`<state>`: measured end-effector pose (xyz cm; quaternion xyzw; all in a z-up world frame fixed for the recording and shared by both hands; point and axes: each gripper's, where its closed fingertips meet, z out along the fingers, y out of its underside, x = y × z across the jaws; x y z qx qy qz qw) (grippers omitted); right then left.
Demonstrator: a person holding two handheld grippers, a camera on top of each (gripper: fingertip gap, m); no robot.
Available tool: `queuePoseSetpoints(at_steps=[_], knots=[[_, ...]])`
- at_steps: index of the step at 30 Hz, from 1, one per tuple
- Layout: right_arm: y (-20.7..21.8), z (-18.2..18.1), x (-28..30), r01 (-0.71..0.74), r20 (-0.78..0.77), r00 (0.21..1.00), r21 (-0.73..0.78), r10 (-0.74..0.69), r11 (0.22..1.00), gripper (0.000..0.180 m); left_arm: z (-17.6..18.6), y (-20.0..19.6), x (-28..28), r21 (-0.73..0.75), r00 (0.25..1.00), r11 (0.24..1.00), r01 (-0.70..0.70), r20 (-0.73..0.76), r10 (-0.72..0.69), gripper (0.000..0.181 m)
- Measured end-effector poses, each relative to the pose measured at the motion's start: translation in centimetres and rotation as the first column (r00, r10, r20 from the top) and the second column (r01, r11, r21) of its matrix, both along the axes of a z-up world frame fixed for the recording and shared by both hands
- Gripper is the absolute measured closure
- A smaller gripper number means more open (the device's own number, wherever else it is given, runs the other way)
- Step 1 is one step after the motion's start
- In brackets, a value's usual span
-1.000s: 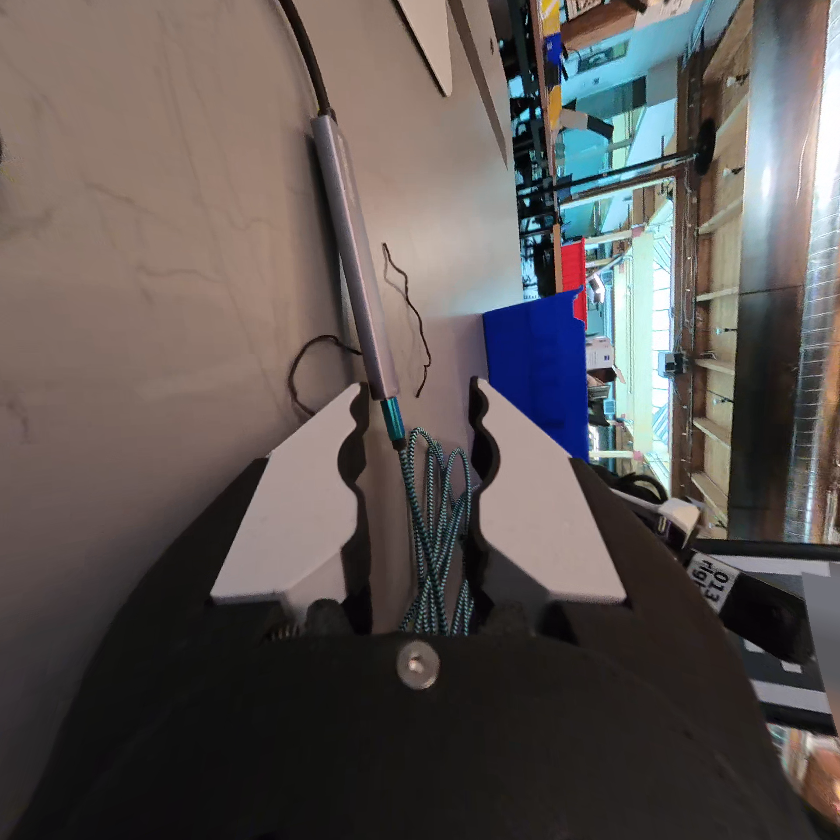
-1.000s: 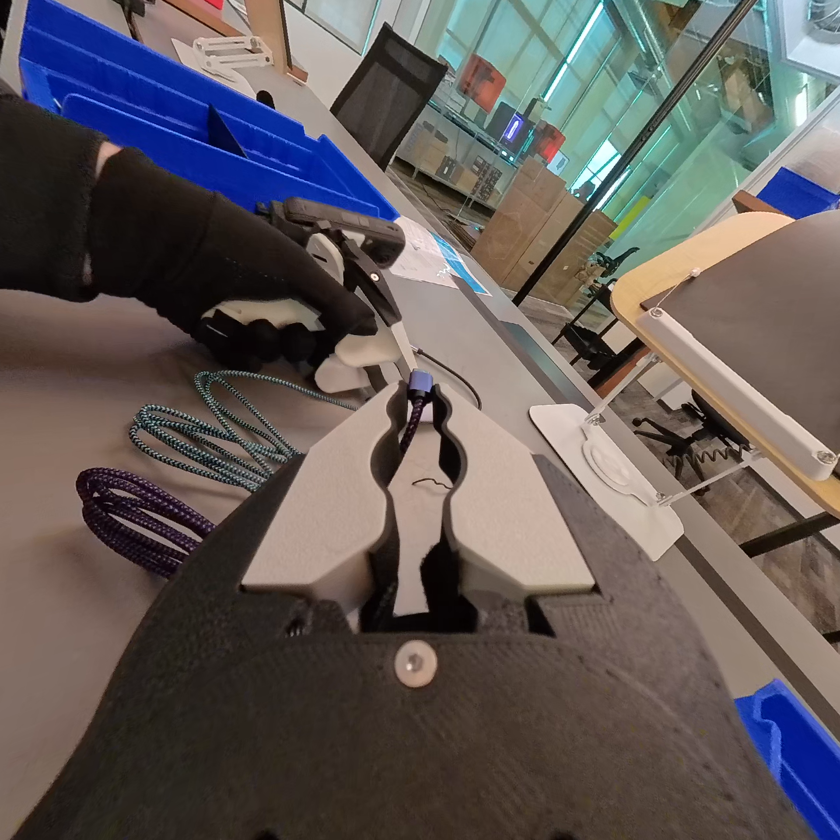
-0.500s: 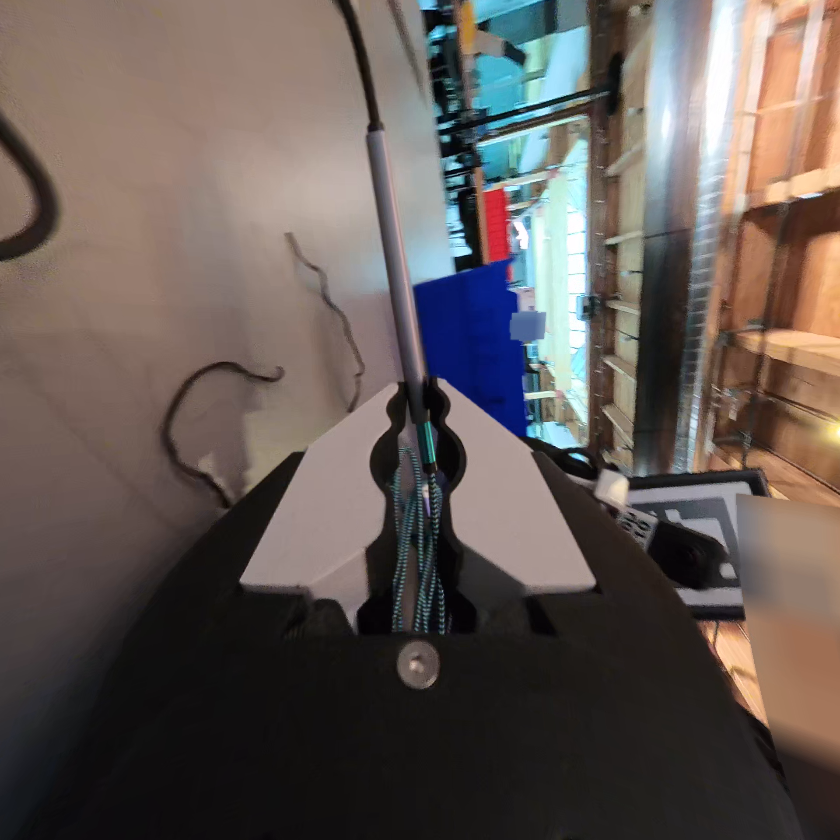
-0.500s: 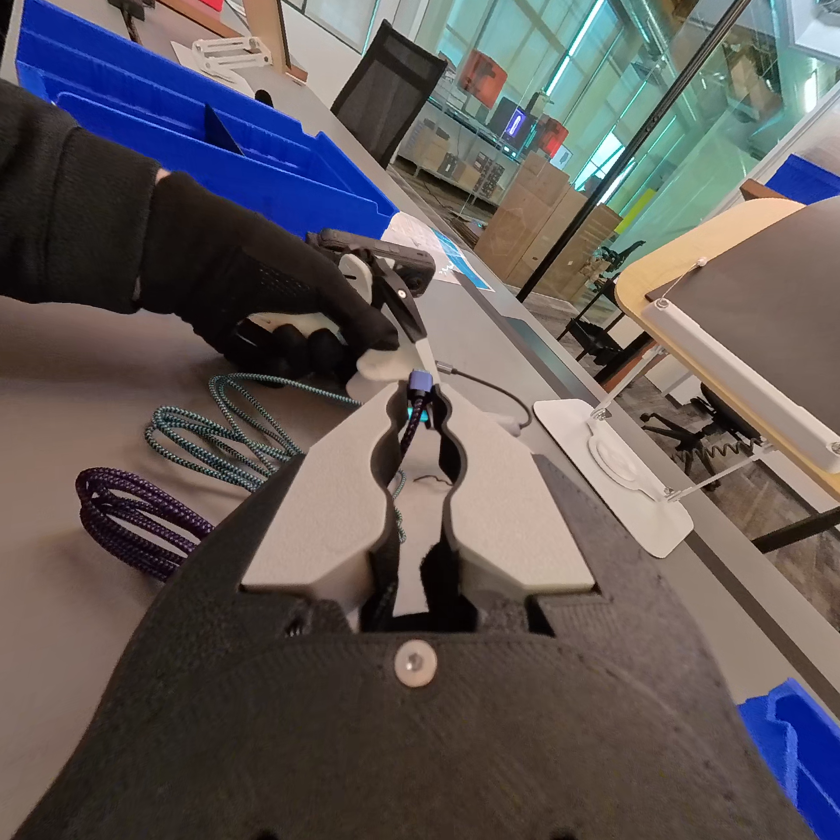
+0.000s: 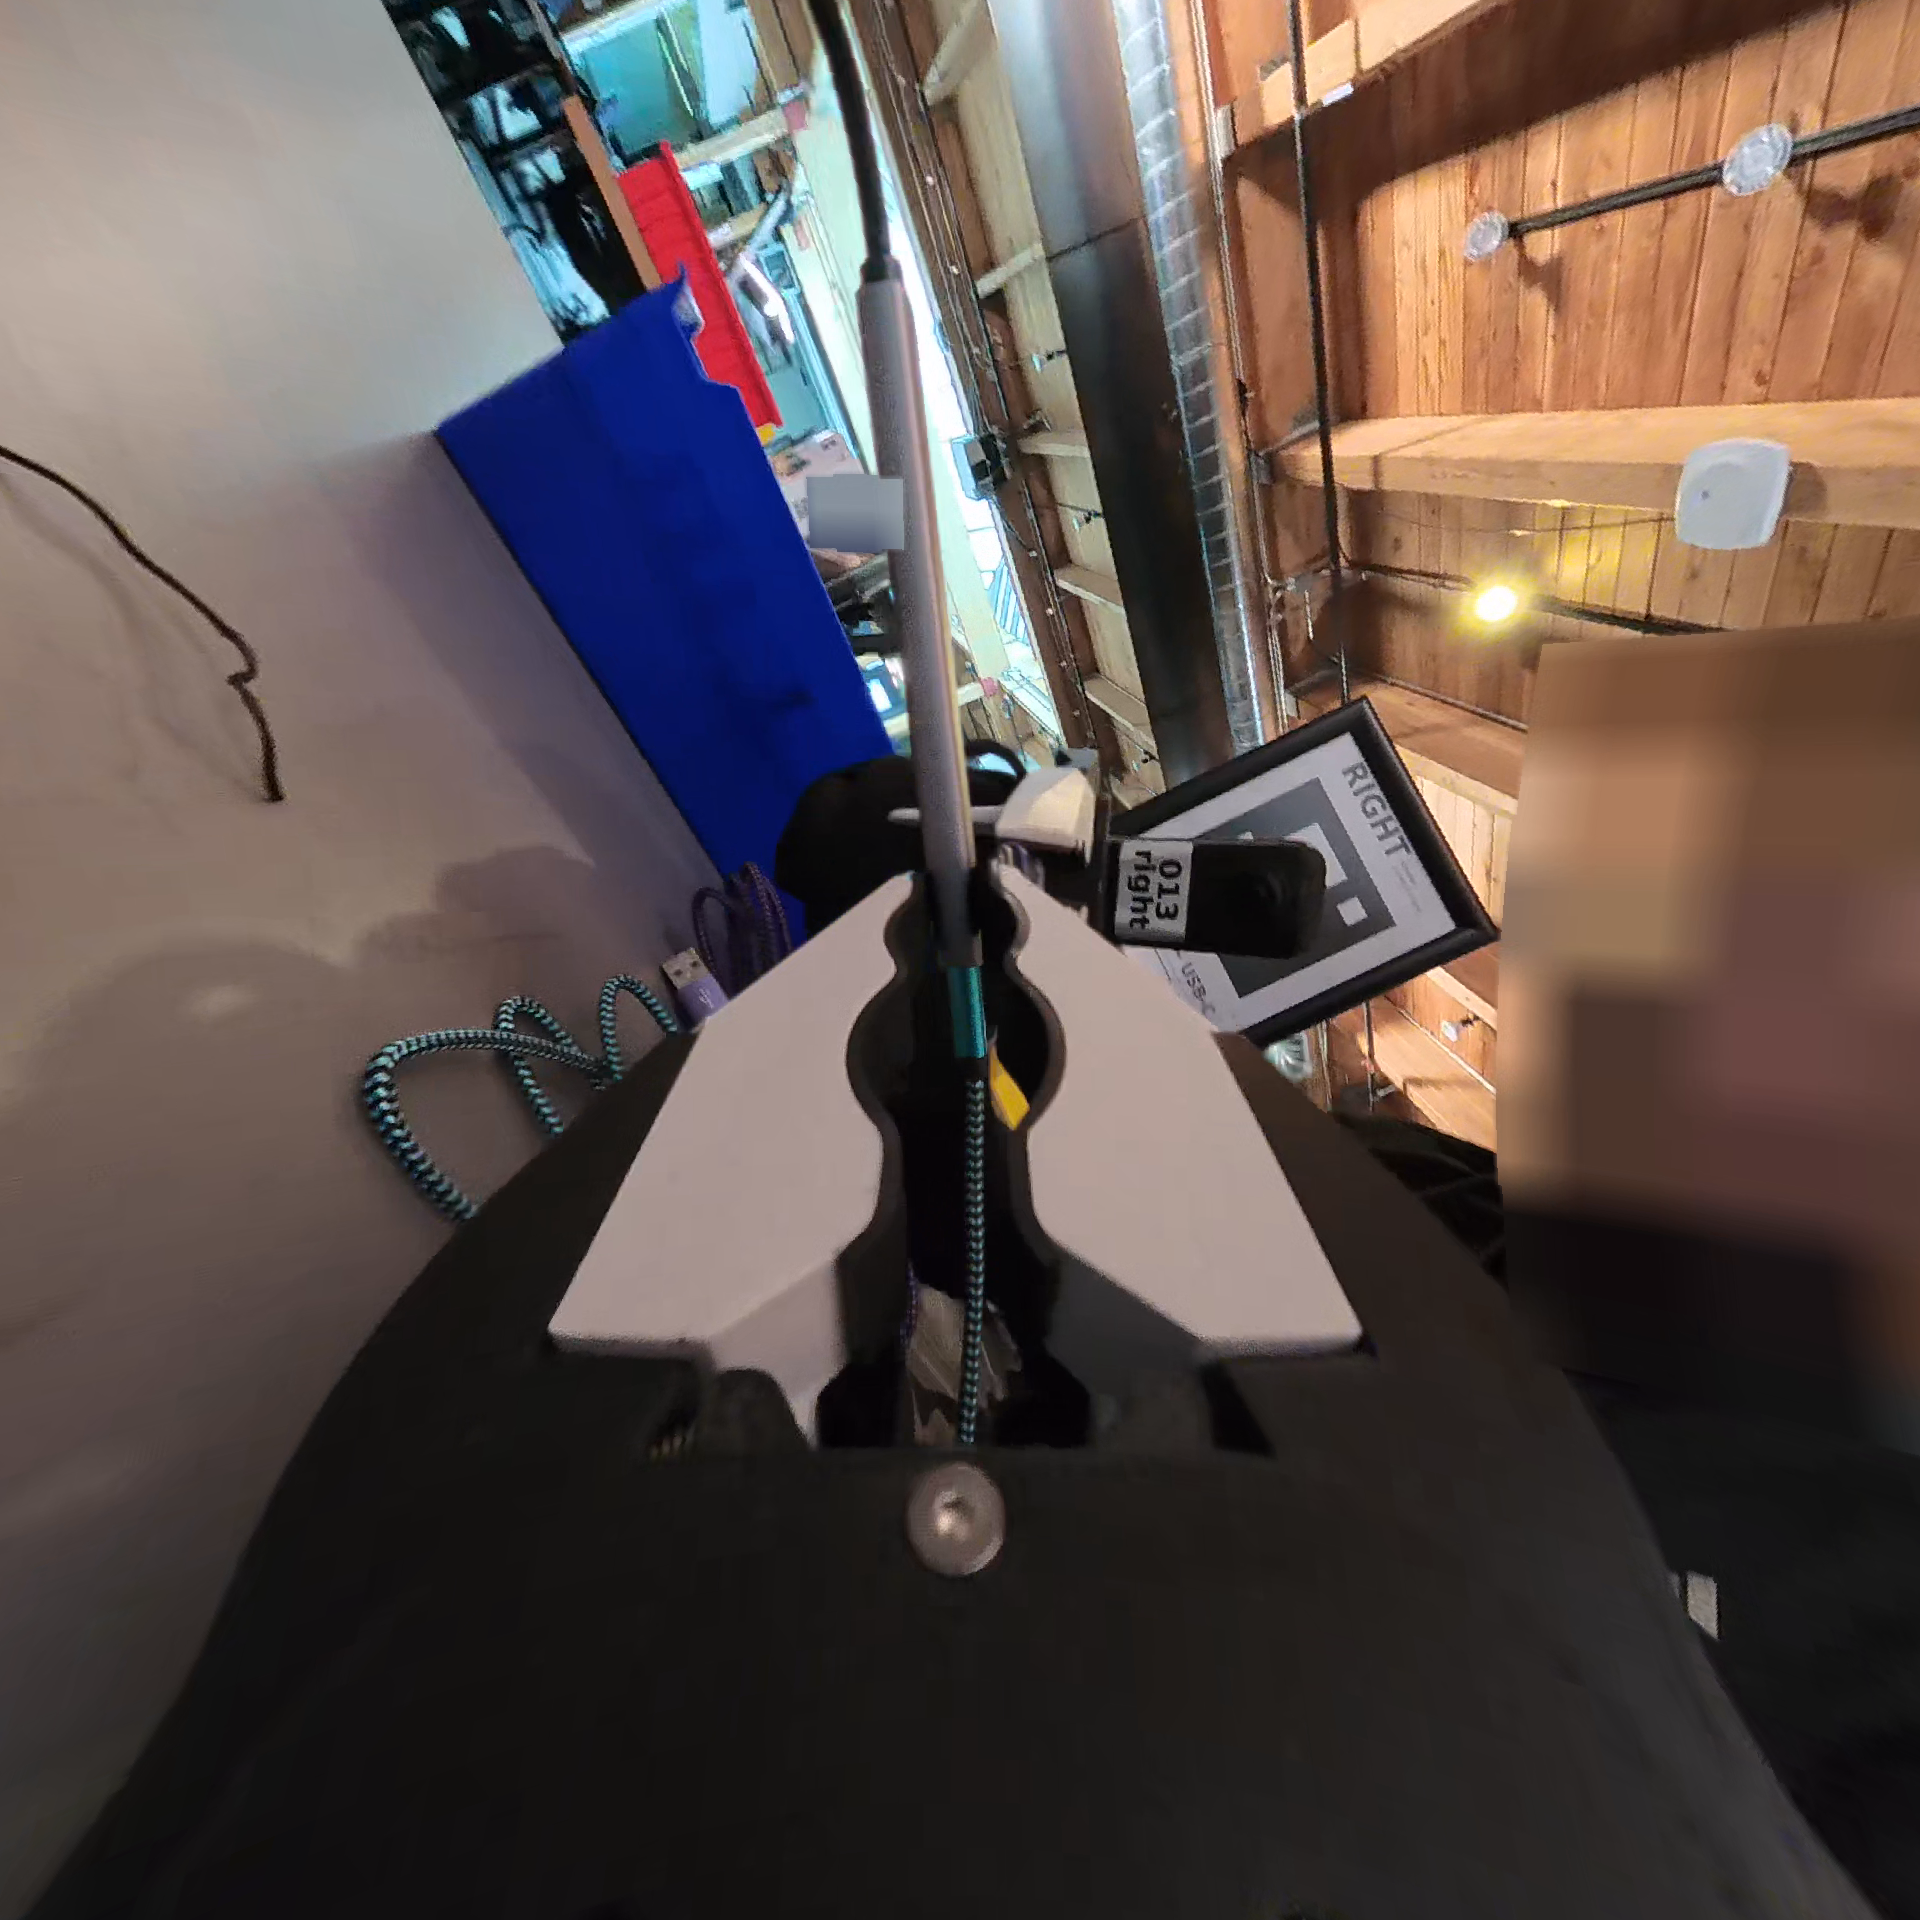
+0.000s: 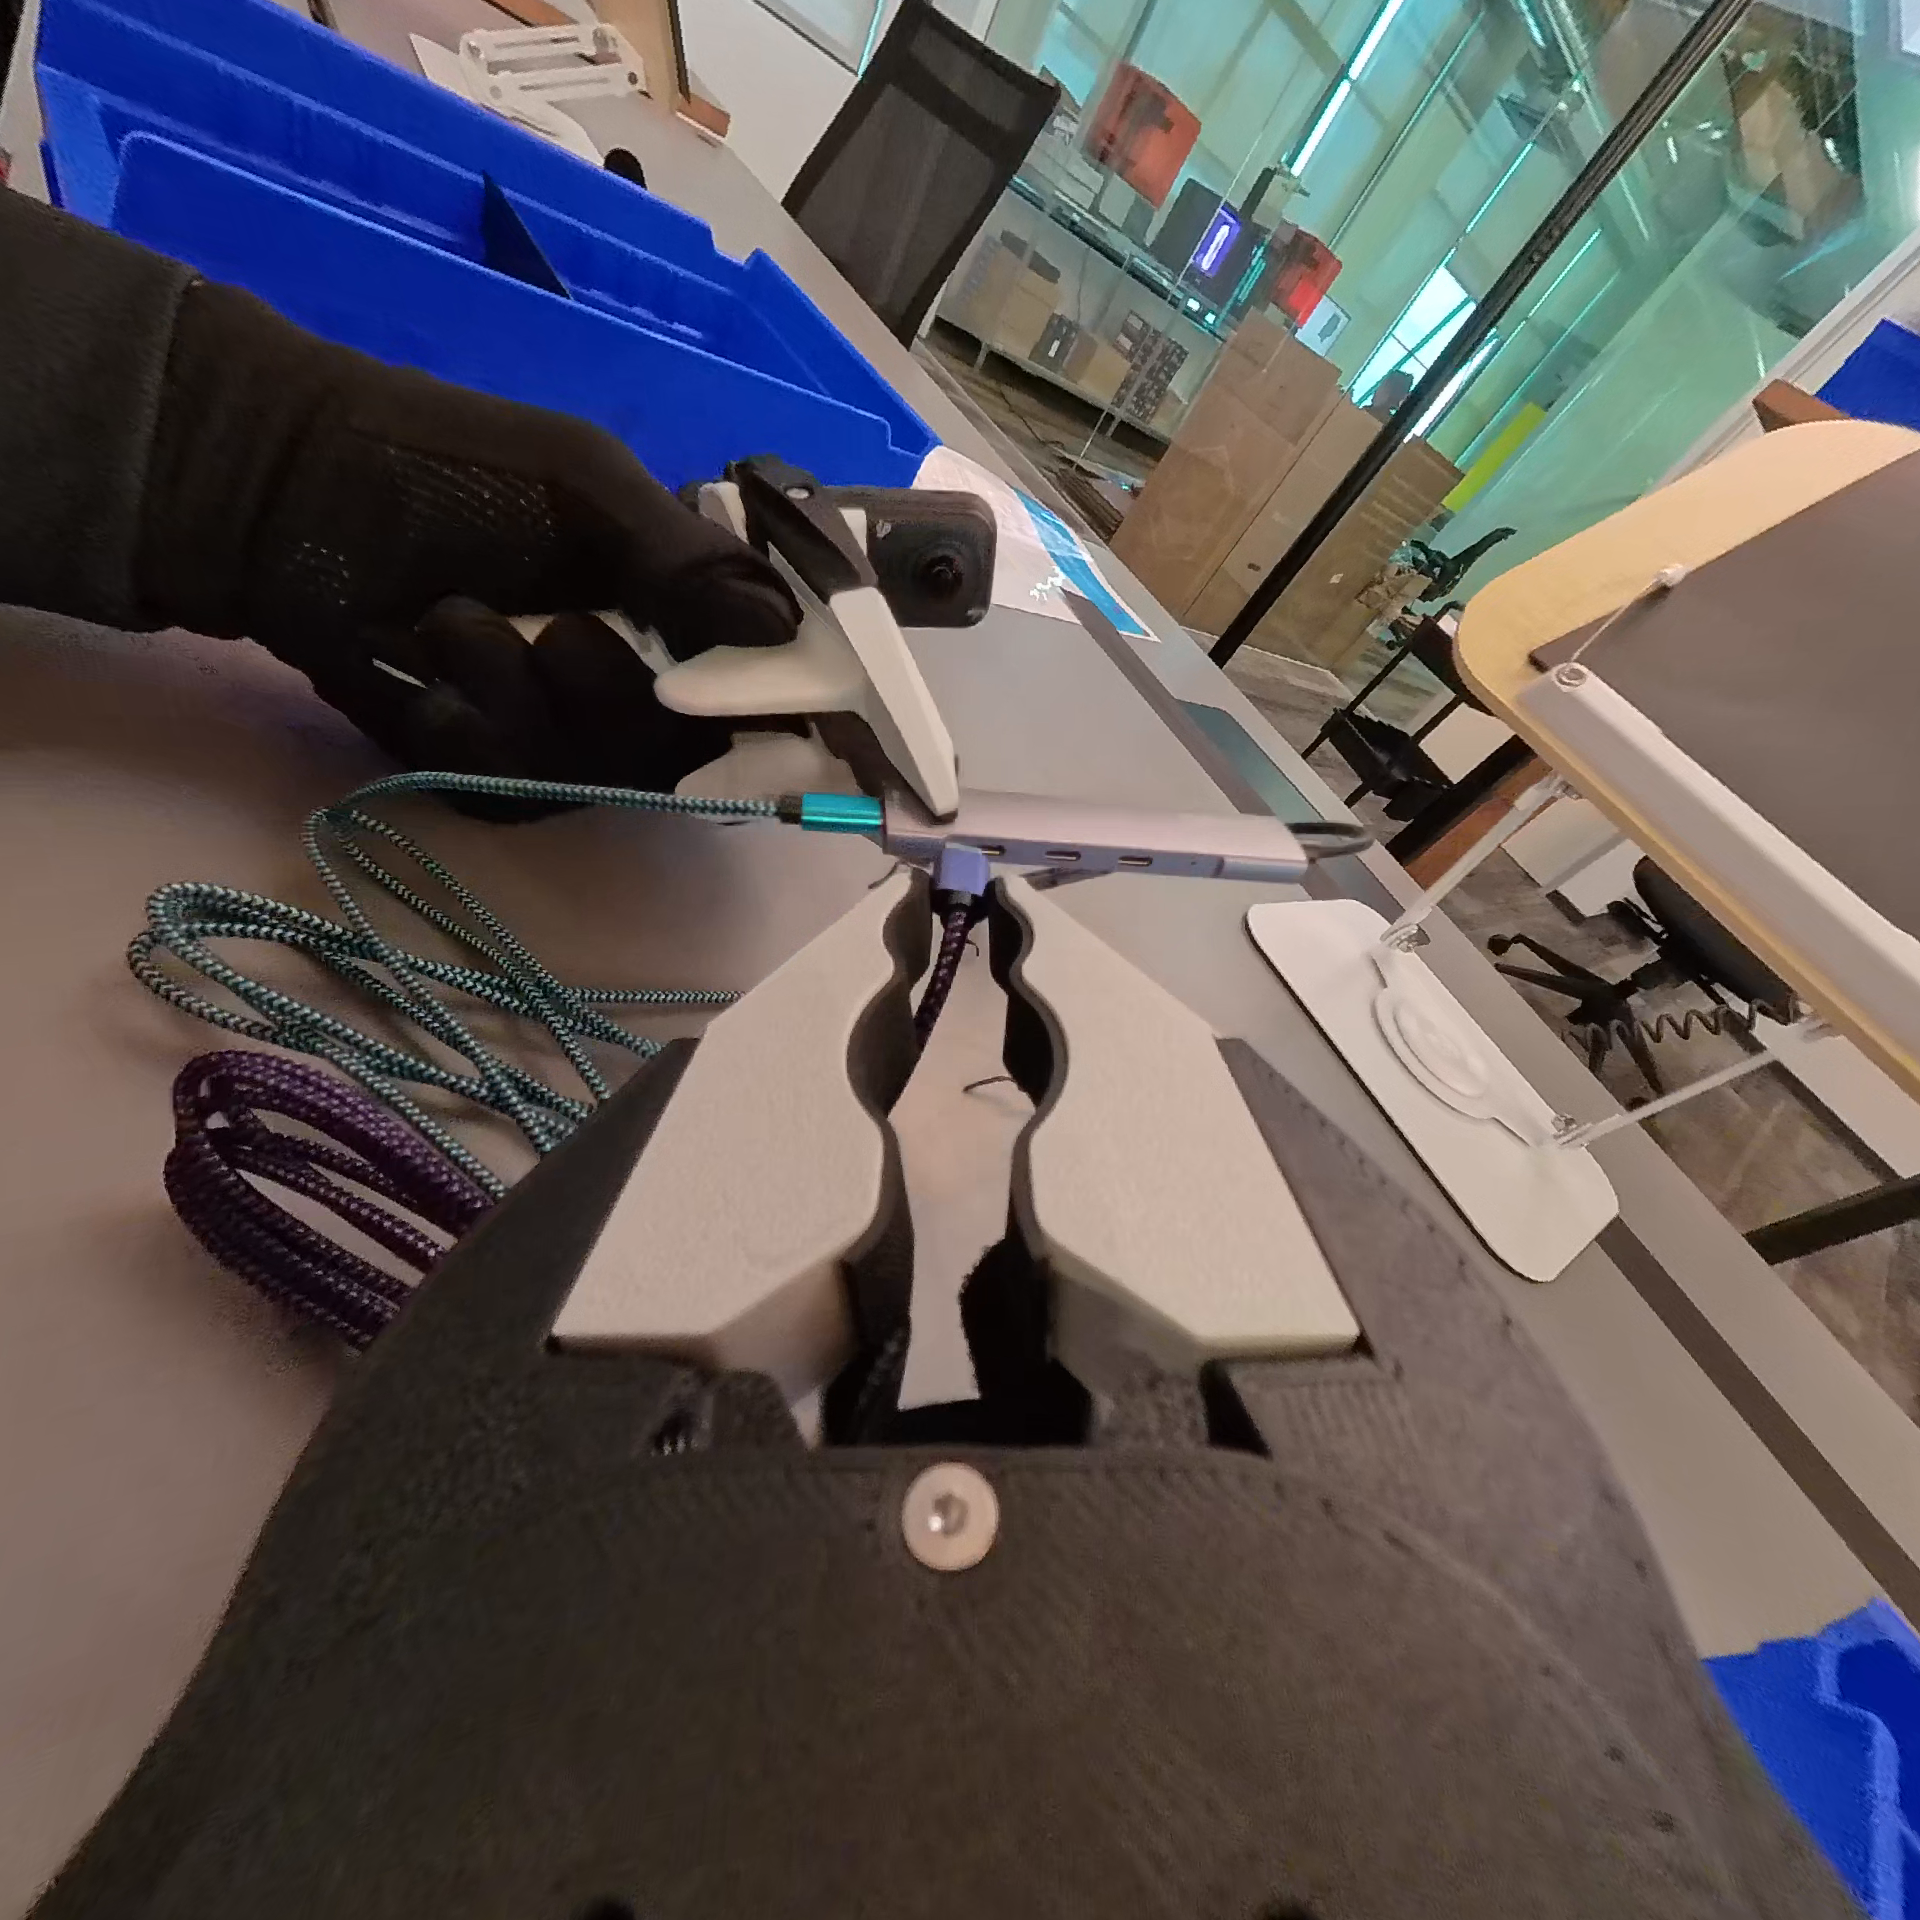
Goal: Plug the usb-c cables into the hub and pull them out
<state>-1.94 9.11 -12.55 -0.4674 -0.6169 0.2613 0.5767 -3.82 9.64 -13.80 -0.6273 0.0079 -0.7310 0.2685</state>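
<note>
A slim grey hub (image 6: pixel 1132 836) is held above the table, with several side ports facing my right gripper. My left gripper (image 5: pixel 954 894) is shut on the hub (image 5: pixel 920 582) near its end. A teal plug (image 5: pixel 966 1013) sits in that end and also shows in the right wrist view (image 6: pixel 831 810). Its braided teal cable (image 6: pixel 364 956) trails on the table. My right gripper (image 6: pixel 956 894) is shut on a purple plug (image 6: pixel 961 868), whose tip is at the hub's leftmost side port. I cannot tell if it is seated. The purple cable (image 6: pixel 301 1164) lies coiled at the left.
A gloved hand (image 6: pixel 364 561) holds the left gripper (image 6: pixel 914 779). Blue bins (image 6: pixel 416 260) stand behind it. A white stand plate (image 6: pixel 1434 1081) lies at the right, near the table edge. A thin dark thread (image 5: pixel 208 644) lies on the table. Left and right tips are no more than a few centimetres apart.
My left gripper closed on the hub's end and lifted it off the table. The hub came up to the purple plug held in my right gripper.
</note>
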Motion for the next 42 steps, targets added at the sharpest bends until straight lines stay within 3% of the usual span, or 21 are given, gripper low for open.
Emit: queuePoseSetpoints(at_steps=[29,42], knots=[[-0.2,-0.7,-0.2,-0.051,0.022,0.999,0.014,0.050,0.999,0.171,0.2,-1.2,1.6,0.032,0.991,0.990,0.135,-0.004,-0.135,0.172],[-0.2,-1.0,-0.7,-0.032,0.021,0.999,0.007,0.032,0.999,0.171,0.5,-0.5,1.7,0.060,0.995,0.993,0.105,-0.001,-0.105,0.171]])
